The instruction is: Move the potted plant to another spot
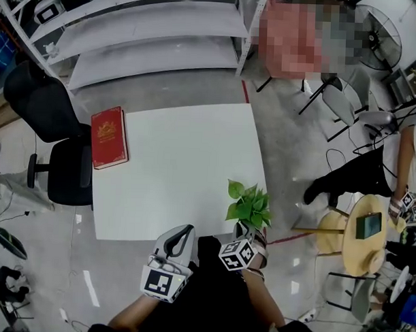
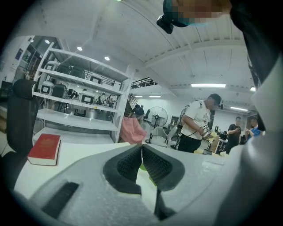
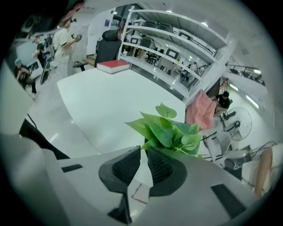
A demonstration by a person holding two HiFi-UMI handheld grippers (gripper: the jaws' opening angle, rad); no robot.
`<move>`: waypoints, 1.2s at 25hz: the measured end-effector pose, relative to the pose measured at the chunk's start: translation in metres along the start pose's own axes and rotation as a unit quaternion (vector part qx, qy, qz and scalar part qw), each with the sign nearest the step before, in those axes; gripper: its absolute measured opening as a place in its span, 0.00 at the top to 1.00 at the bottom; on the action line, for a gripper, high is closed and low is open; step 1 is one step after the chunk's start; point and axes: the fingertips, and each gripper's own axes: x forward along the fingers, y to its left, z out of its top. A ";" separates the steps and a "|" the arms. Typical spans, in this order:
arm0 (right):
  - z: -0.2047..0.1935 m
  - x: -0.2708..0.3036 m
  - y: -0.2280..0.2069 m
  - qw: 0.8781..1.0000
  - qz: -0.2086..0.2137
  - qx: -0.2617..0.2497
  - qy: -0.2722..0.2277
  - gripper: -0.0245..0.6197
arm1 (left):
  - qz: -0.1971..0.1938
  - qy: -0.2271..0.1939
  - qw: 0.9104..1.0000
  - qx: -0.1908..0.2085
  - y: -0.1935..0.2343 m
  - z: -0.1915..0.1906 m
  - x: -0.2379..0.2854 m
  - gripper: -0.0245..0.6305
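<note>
1. Fingers [image 3: 161,167] of the right gripper [image 3: 144,151] are closed to a narrow slit at the base of the potted plant [image 3: 170,128]. They appear to pinch the pot rim, though the pot itself is hidden.
2. On the left gripper [image 2: 142,148] the fingers [image 2: 128,165] are pressed together and empty, near the table's 6 o'clock edge.
3. Plant stands at the table [image 1: 180,174] corner, 5 o'clock, right at the edge.
4. Risk: a thin rim pinch could let the pot swing or slip. This close to the edge, it would drop to the floor [image 1: 276,151].
5. Writing: none readable. The red book [image 1: 109,137] at 10 o'clock shows only a gold emblem, and the cubes [image 1: 236,255] carry square markers.
</note>
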 end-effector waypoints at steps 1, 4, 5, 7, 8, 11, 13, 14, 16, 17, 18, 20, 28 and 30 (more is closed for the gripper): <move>0.000 0.000 -0.001 1.000 -0.012 -0.017 0.003 0.94 | 0.001 0.001 1.000 -0.001 0.001 -0.001 0.001 0.93; -0.003 0.006 0.001 0.999 -0.025 -0.034 0.012 0.94 | 0.001 -0.003 1.000 -0.004 0.004 -0.003 0.005 0.93; -0.004 0.008 0.002 0.999 -0.027 -0.036 0.016 0.94 | 0.000 -0.003 1.000 -0.004 0.004 -0.003 0.005 0.93; -0.007 0.012 0.002 0.999 -0.029 -0.037 0.025 0.93 | -0.001 -0.007 1.000 -0.004 0.005 -0.002 0.005 0.93; -0.008 0.014 0.002 0.999 -0.027 -0.036 0.029 0.91 | -0.002 -0.008 1.000 -0.004 0.005 -0.001 0.006 0.93; -0.012 0.018 0.001 0.998 -0.024 -0.032 0.038 0.90 | -0.004 -0.001 1.000 -0.002 0.006 -0.002 0.006 0.93; -0.014 0.020 -0.002 0.998 -0.024 -0.032 0.041 0.90 | -0.004 -0.006 1.000 -0.002 0.005 0.001 0.008 0.93; -0.014 0.020 -0.003 0.998 -0.024 -0.033 0.042 0.90 | -0.004 -0.007 1.000 -0.002 0.005 0.001 0.008 0.93; -0.015 0.023 -0.002 0.998 -0.019 -0.037 0.045 0.90 | -0.004 -0.002 1.000 -0.002 0.005 0.001 0.009 0.93; -0.016 0.024 -0.002 0.998 -0.016 -0.038 0.046 0.90 | -0.003 -0.003 1.000 -0.002 0.005 0.002 0.010 0.93; -0.016 0.026 -0.002 0.998 -0.015 -0.040 0.047 0.90 | -0.002 -0.006 1.000 -0.002 0.005 0.004 0.012 0.93; -0.017 0.028 -0.002 0.998 -0.015 -0.042 0.049 0.90 | 0.000 -0.006 1.000 -0.002 0.005 0.005 0.013 0.93; -0.013 0.034 -0.003 0.997 -0.005 -0.055 0.049 0.90 | 0.012 -0.009 1.000 -0.006 0.012 0.007 0.013 0.93; -0.013 0.036 -0.002 0.997 -0.001 -0.060 0.049 0.90 | 0.014 -0.007 1.000 -0.008 0.014 0.006 0.015 0.93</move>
